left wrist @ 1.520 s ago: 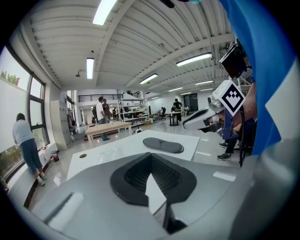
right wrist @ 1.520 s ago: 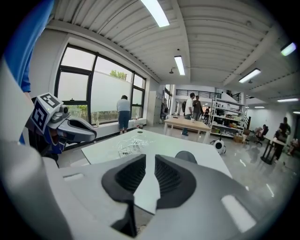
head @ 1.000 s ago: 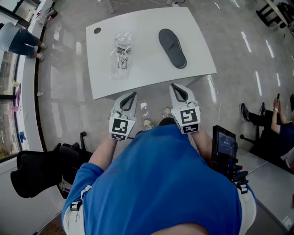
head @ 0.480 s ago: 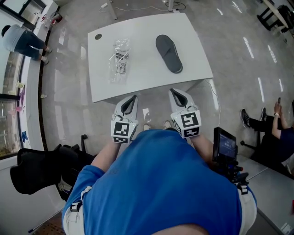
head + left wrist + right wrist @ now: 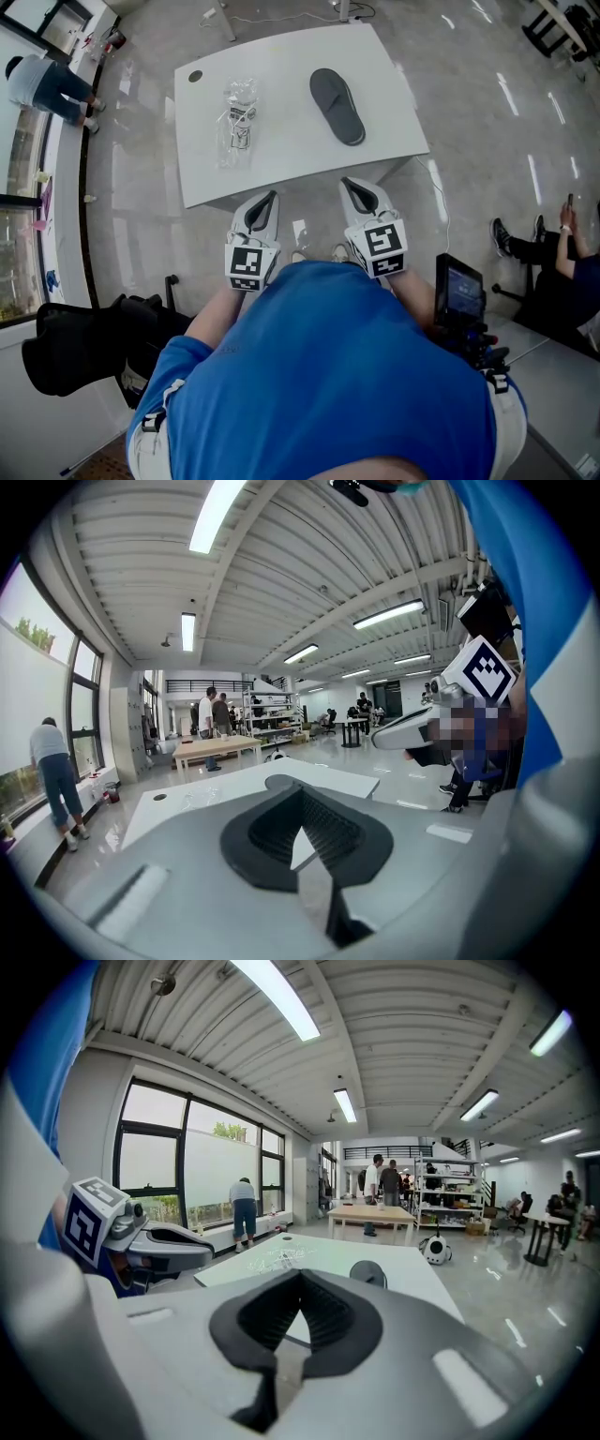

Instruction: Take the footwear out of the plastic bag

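Observation:
A clear plastic bag (image 5: pixel 234 120) lies empty and crumpled on the left part of the white table (image 5: pixel 291 155). A dark grey slipper (image 5: pixel 337 105) lies apart from it on the right part. My left gripper (image 5: pixel 271 196) and right gripper (image 5: pixel 346 184) hover side by side just short of the table's near edge, both shut with nothing in them. In the right gripper view the right gripper (image 5: pixel 298 1283) points at the bag (image 5: pixel 277 1258) and the slipper (image 5: pixel 368 1272). In the left gripper view the left gripper (image 5: pixel 300 803) points at the slipper (image 5: pixel 281 782).
A round cable hole (image 5: pixel 195 76) sits in the table's far left corner. A black chair (image 5: pixel 84 352) stands at lower left and a screen on a stand (image 5: pixel 457 295) at right. A person (image 5: pixel 42 84) stands by the windows, another sits at far right (image 5: pixel 553 253).
Both grippers have moved a little forward and up toward the table's near edge, still shut. The bag and the slipper have not moved on the table.

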A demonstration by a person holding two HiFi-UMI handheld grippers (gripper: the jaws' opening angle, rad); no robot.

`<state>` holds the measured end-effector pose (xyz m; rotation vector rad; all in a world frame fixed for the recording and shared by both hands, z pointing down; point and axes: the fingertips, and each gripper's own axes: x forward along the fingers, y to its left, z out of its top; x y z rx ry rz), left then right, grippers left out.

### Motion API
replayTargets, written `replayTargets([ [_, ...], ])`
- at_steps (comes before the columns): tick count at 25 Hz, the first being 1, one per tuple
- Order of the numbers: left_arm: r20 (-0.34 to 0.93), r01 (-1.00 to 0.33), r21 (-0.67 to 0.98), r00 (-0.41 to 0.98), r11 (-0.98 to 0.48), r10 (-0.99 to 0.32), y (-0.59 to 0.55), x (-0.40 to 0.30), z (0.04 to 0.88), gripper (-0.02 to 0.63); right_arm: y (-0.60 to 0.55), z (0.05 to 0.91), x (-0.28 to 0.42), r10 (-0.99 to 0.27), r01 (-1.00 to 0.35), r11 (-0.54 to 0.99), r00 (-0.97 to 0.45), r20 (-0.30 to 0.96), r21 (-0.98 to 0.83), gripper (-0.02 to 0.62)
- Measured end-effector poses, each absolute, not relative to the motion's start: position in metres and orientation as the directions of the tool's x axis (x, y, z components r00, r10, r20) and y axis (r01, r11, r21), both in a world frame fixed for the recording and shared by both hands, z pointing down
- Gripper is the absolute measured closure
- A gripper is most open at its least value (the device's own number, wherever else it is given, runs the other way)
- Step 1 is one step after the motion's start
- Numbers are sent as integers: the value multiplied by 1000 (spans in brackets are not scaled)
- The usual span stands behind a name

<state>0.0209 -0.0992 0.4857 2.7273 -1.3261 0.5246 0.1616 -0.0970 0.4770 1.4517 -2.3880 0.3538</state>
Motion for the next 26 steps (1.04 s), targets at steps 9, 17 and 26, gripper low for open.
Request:
replayTargets([
  [9, 328, -782, -92, 561, -617, -760, -97, 22, 487, 600, -95, 480, 163, -805, -885, 464, -440, 397, -40, 592],
  [17, 328, -789, -94, 552, -608, -767, -97, 21, 487, 600, -95, 479, 161, -803, -881, 471, -445, 396, -35, 592],
  [26, 325, -787, -96, 554, -609, -767, -99, 22, 486, 600, -97, 477, 159, -801, -879, 475, -448, 396, -35, 592],
])
